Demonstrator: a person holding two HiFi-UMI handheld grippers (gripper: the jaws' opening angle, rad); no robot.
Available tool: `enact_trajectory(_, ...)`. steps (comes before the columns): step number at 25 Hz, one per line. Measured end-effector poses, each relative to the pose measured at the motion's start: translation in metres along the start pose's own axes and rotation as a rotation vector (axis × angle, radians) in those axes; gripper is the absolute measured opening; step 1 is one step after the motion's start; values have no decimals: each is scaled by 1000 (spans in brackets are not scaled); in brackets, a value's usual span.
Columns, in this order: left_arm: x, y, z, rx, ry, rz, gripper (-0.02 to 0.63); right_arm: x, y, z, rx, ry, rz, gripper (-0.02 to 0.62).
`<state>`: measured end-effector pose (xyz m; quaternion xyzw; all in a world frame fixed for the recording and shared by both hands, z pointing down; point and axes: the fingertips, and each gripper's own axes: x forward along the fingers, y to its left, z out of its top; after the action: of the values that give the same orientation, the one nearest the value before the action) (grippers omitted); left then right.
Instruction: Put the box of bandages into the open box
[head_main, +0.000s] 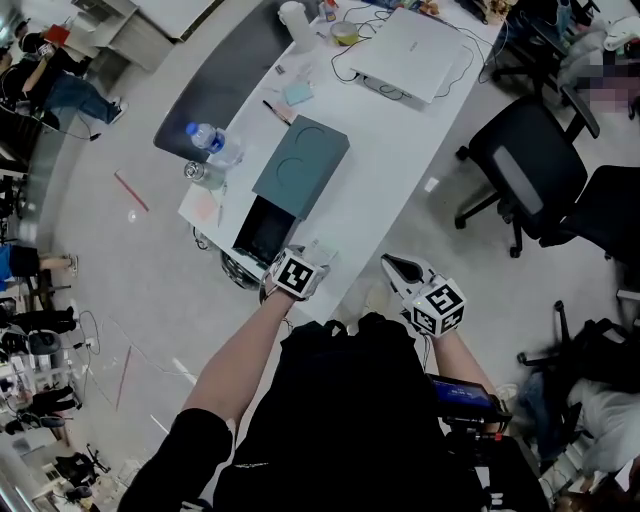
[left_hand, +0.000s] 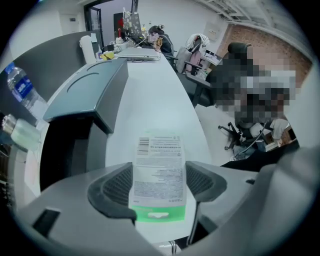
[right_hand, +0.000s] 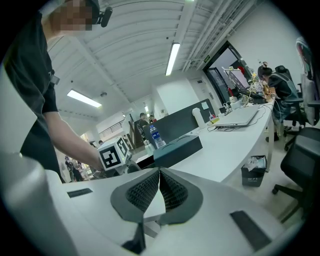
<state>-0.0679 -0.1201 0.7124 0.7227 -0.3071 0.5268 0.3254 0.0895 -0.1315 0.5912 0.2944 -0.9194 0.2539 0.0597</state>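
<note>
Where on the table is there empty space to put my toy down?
Best spot: the bare white stretch between the teal lid and the laptop. Crowded: the far end around the cables, and the edge where the water bottle stands by the lid.

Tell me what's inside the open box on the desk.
Only a dark interior shows in the open box; no contents visible. Its teal lid overhangs the far part, hiding whatever lies there.
</note>
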Motion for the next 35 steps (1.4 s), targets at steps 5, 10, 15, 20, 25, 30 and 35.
enact_trajectory(5,-16,0,3,-12,-82,-10,333,12,9,2,-16,10,5,28)
enact_trajectory(10,-40,-8,0,-7,-144,-59,333,26,19,13,-32,6,8,28)
enact_trajectory(15,-64,-4,1,-24,-211,-87,333,40,28,17,-41,7,10,28)
enact_trajectory(20,-89,9,3,-55,-283,-111,333,56,42,19,-60,12,32,28)
enact_trajectory(25,-110,34,2,-80,-322,-91,333,72,57,21,-69,19,55,28)
enact_trajectory(30,-116,71,2,-114,-326,-50,333,84,59,23,-69,29,64,28)
enact_trajectory(35,-108,109,-1,-103,-297,25,333,88,59,21,-65,36,55,28)
